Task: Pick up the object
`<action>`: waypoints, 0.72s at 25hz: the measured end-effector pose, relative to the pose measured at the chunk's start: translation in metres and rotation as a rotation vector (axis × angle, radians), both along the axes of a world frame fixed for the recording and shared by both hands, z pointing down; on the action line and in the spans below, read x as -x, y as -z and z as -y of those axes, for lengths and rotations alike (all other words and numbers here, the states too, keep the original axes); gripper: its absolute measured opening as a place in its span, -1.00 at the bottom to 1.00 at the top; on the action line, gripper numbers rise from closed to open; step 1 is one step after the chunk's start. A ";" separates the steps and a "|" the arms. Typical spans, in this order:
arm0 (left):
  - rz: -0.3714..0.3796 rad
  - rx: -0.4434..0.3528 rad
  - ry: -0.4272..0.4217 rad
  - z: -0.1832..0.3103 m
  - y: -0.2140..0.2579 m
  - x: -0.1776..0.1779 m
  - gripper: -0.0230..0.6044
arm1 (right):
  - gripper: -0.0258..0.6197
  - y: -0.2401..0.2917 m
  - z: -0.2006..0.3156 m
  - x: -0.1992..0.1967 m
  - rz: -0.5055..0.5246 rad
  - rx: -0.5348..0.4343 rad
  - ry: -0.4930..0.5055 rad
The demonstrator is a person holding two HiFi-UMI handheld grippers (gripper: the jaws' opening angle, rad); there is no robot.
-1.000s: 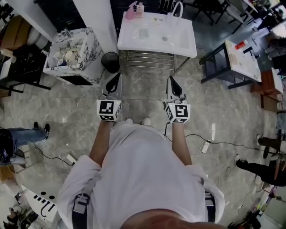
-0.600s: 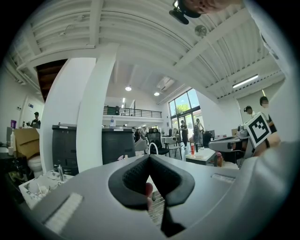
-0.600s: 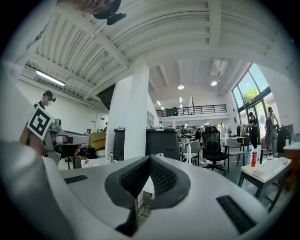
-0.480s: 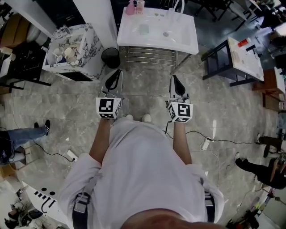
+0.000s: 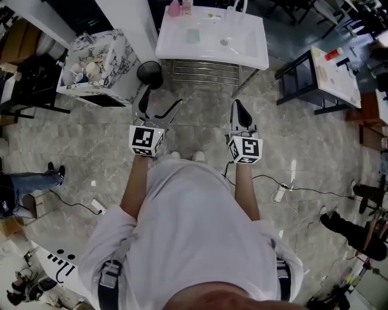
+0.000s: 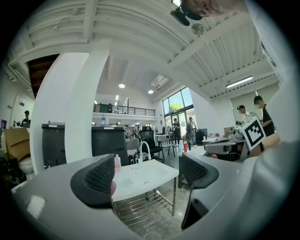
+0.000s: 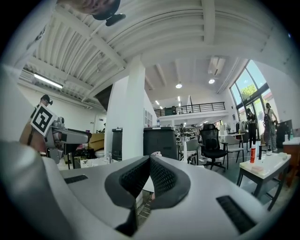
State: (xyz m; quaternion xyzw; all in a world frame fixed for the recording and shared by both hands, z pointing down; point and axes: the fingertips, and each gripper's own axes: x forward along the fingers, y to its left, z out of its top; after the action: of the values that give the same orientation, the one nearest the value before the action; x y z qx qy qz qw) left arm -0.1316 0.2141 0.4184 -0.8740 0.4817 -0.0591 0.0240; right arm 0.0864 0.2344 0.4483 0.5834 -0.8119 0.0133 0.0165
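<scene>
A white table (image 5: 242,51) stands ahead of me over a wire shelf. On it are a pink bottle (image 5: 174,7), a pale green flat piece (image 5: 193,35) and a small grey object (image 5: 224,41). My left gripper (image 5: 159,104) is held level short of the table's near edge. Its jaws have just been opening and stand open with nothing between them. In the left gripper view the table (image 6: 154,174) and the bottle (image 6: 117,162) show between the pads (image 6: 96,180). My right gripper (image 5: 240,112) is shut and empty beside it, its pads (image 7: 159,177) pressed together.
A marbled box (image 5: 100,63) of clutter and a black round bin (image 5: 148,72) stand left of the table, by a white column (image 5: 127,24). A dark side table (image 5: 321,75) is at the right. A cable and power strip (image 5: 279,195) lie on the stone floor.
The left gripper's jaws have gone from shut to open. Both grippers have moved a little forward toward the white table.
</scene>
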 end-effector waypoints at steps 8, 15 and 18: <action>0.045 0.001 -0.018 0.001 -0.002 -0.037 0.83 | -0.91 -0.006 0.005 -0.033 0.029 -0.007 0.015; 0.043 -0.003 -0.007 0.011 -0.005 -0.053 0.96 | -0.91 -0.021 0.012 -0.044 0.039 0.015 0.038; 0.043 -0.008 -0.005 0.026 -0.006 -0.060 0.96 | -0.91 -0.026 0.021 -0.054 0.043 0.028 0.035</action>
State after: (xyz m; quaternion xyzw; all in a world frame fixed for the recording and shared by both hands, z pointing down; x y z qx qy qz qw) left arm -0.0715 0.1885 0.4240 -0.8737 0.4791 -0.0759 0.0378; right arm 0.1401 0.2135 0.4740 0.5683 -0.8220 0.0368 0.0075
